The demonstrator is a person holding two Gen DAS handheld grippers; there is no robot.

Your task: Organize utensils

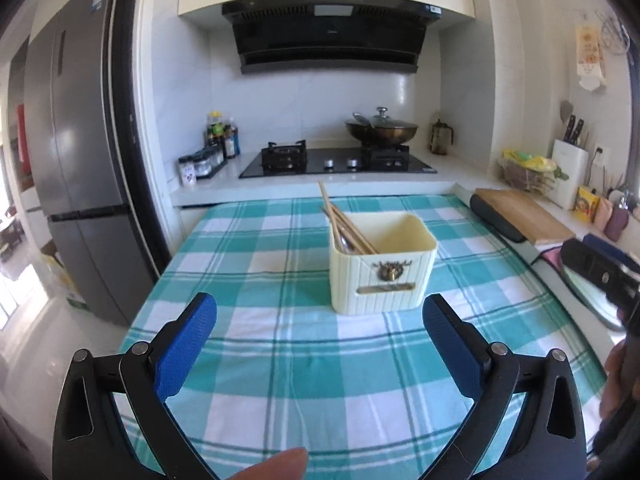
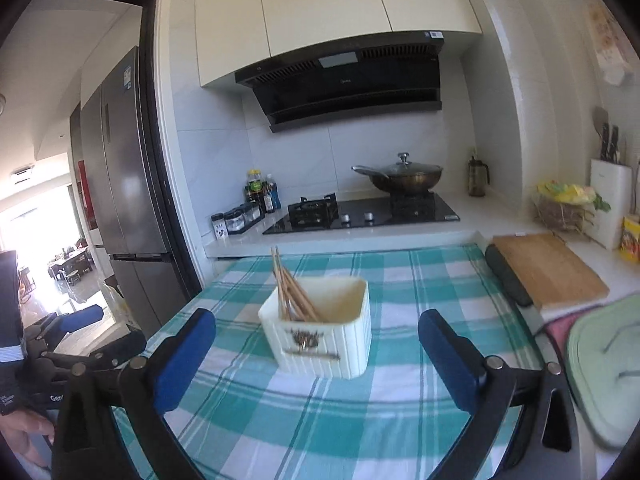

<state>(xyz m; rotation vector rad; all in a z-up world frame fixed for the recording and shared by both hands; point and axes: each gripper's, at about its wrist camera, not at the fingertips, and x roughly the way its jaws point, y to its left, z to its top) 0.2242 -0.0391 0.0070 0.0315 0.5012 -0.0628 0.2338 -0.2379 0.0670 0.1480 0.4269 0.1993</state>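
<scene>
A cream ribbed utensil holder (image 1: 382,270) stands on the teal-and-white checked cloth (image 1: 280,360). Several wooden chopsticks (image 1: 340,220) lean in its left side, with something metal beside them. My left gripper (image 1: 320,316) is open and empty, hovering over the cloth just in front of the holder. The holder also shows in the right wrist view (image 2: 320,332) with the chopsticks (image 2: 290,292). My right gripper (image 2: 318,332) is open and empty, its blue pads either side of the holder but nearer to me. The left gripper (image 2: 80,320) shows at the left edge.
A wooden cutting board (image 1: 524,216) lies on the counter to the right. A gas hob (image 1: 336,160) with a lidded wok (image 1: 382,128) is behind the cloth. A knife block (image 1: 570,172), a basket (image 1: 524,172) and spice jars (image 1: 200,164) stand around. A fridge (image 1: 80,160) is at left.
</scene>
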